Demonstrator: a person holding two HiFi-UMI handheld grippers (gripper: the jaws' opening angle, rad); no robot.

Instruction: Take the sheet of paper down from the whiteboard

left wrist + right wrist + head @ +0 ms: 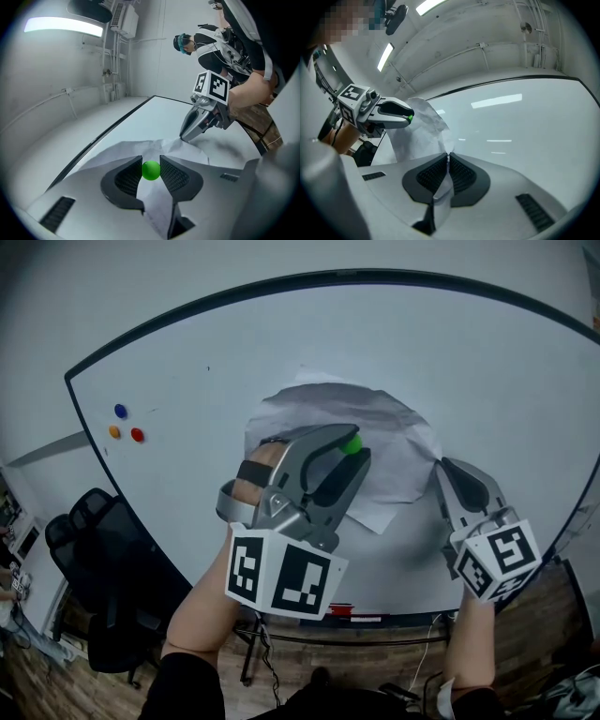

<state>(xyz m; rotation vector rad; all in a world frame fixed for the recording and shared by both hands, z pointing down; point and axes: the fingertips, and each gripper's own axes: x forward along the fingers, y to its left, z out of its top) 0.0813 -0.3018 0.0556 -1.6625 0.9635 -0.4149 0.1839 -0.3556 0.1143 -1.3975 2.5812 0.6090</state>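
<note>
A crumpled white sheet of paper (394, 437) bulges off the whiteboard (469, 362). My left gripper (354, 448) is in front of the sheet's middle, shut on a round green magnet (352, 442). In the left gripper view the green magnet (151, 171) sits between both pads, with the paper (122, 150) behind it. My right gripper (439, 465) is shut on the sheet's right edge. The right gripper view shows that paper (417, 131) pinched between the closed jaws of the right gripper (448, 157), and the left gripper (408, 117) beyond it.
Blue (120, 411), orange (114, 431) and red (138, 435) magnets sit at the board's left side. A black office chair (94, 521) stands below the board's left corner. The tray under the board holds a red item (342, 610).
</note>
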